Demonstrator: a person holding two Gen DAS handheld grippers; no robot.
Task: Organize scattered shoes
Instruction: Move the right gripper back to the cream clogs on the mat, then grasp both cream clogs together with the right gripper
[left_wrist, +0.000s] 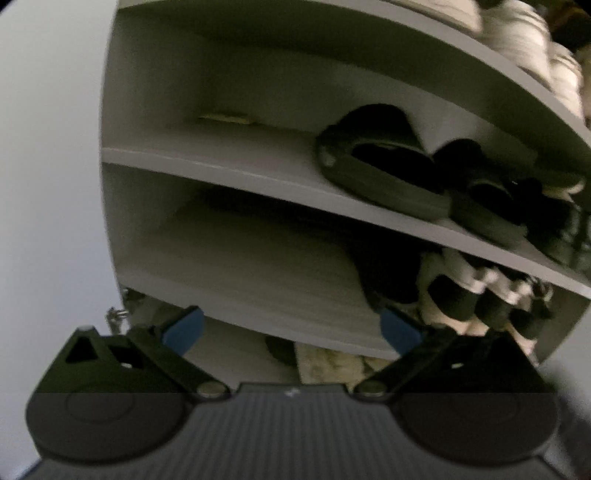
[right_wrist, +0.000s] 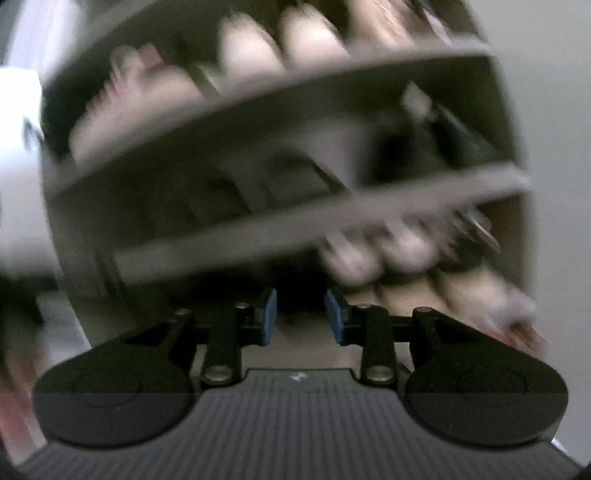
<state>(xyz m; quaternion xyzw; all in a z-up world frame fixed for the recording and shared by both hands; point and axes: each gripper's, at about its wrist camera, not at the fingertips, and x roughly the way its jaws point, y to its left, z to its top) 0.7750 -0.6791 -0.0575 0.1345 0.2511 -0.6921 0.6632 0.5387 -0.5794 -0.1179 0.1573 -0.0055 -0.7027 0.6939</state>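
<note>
A grey shoe rack (left_wrist: 236, 162) fills the left wrist view. Black slippers (left_wrist: 373, 162) lie on its middle shelf at the right. Black-and-white shoes (left_wrist: 480, 291) sit on the shelf below, and white shoes (left_wrist: 524, 33) on the top shelf. My left gripper (left_wrist: 291, 328) is wide open in front of the lower shelf, with nothing between its blue pads (left_wrist: 184, 328). The right wrist view is blurred. It shows the rack (right_wrist: 295, 218) with pale shoes (right_wrist: 251, 48) above and more pale shoes (right_wrist: 369, 254) lower down. My right gripper (right_wrist: 301, 314) has a narrow empty gap between its pads.
A fluffy cream-coloured thing (left_wrist: 332, 363) lies under the bottom shelf. A pale wall (left_wrist: 48, 184) stands left of the rack. Dark shoes (right_wrist: 443, 133) sit on the middle shelf in the right wrist view. A white object (right_wrist: 18, 166) is at that view's left edge.
</note>
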